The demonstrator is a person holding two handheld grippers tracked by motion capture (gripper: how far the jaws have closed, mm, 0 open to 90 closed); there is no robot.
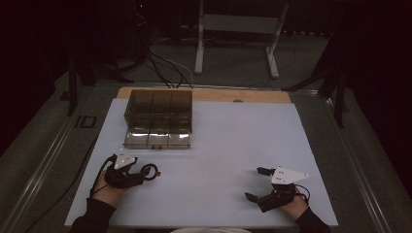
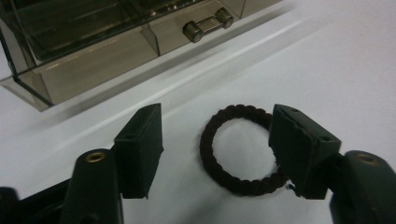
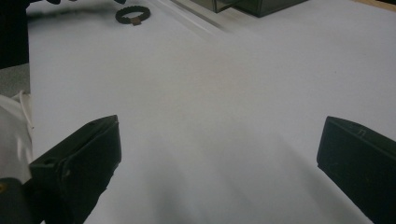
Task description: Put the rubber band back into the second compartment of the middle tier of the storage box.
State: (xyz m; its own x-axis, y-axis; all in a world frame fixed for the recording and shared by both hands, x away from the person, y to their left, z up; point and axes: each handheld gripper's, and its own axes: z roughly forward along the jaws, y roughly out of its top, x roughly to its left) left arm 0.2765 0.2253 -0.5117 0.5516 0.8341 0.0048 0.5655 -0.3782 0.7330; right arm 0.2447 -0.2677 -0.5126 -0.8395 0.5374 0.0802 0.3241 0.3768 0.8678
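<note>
A dark braided ring lies flat on the white table cover; it also shows as a small ring and, far off, the ring. My left gripper stands open around it. One jaw is clear to the ring's left, and the other overlaps its right edge. From above, the left gripper is at the front left, just below the box. My right gripper rests at the front right with its jaws wide open. Nothing lies between the right gripper jaws except bare cover.
A smoky see-through drawer box stands at the back left of the cover, its front drawer handle facing the left gripper. The box's corner shows far off. A white stand's legs and cables lie on the floor beyond.
</note>
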